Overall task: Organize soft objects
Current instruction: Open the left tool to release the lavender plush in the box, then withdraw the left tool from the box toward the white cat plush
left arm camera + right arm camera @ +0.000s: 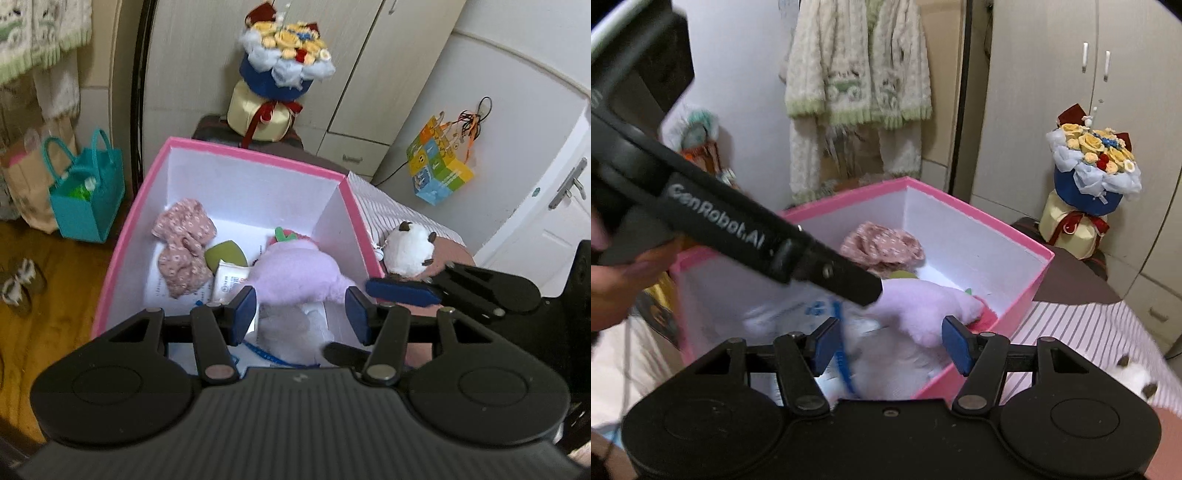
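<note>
Looking through the left wrist view first: left gripper (301, 310) sits low centre of frame, jaws part-way apart, nothing pressed between the blue pads. Directly beyond the pads lies a lilac plush toy with a green-and-pink top (295, 273), inside the pink-rimmed white cardboard box (255, 155). Whether a pad brushes the plush cannot be told. Also in the box, left of the plush: a crumpled pink floral cloth (184, 243), an olive green oval pad (226, 254), a small white packet (231, 280). A white round plush with brown ears (406, 251) rests outside the box, right of its wall, on striped fabric; one pad of the right gripper (402, 291) lies just below it.

Right wrist view: right gripper (890, 347) at lower centre, jaws moderately wide, empty. Lilac plush (923, 302) lies just ahead, near the right pad, blurred. White plush (1134, 376) at the lower right edge.

Judgement: both plush toys are light, squashy, not fragile; pinch the body's bulk, not an ear.
</note>
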Demonstrator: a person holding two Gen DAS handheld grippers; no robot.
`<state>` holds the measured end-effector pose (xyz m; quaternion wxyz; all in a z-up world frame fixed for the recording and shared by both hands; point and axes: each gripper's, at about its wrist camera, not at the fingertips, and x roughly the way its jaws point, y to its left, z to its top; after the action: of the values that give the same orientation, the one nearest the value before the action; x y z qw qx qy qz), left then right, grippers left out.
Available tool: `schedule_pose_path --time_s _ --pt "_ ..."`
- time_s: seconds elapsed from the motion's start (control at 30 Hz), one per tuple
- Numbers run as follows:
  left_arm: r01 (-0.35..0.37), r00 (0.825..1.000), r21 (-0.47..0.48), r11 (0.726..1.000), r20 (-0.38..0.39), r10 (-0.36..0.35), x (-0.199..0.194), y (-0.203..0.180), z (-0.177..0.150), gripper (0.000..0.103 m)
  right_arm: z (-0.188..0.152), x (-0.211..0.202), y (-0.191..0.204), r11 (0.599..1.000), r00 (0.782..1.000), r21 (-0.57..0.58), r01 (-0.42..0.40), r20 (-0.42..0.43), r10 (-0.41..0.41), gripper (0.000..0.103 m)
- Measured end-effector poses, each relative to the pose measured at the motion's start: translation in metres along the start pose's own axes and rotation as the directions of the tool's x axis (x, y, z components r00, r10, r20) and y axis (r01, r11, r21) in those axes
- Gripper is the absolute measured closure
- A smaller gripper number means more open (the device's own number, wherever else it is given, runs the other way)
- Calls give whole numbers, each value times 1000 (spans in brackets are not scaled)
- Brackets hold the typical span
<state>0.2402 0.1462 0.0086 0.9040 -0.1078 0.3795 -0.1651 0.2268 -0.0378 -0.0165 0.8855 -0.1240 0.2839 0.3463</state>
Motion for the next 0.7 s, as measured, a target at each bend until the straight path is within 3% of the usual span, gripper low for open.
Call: schedule_pose_path --time_s 0.2,0.5,0.7 --pt "1 999 58 998 39 -3 -44 -13 -11 50 -9 -39 3 995 996 72 -69 53 66 37" --pt "42 995 173 984 79 -56 -105 -48 -34 49 -18 -93 16 992 992 89 -89 92 81 37" --pt "75 994 214 974 60 -90 -127 -71 -50 48 -30 -126 15 992 994 99 -81 78 73 34"
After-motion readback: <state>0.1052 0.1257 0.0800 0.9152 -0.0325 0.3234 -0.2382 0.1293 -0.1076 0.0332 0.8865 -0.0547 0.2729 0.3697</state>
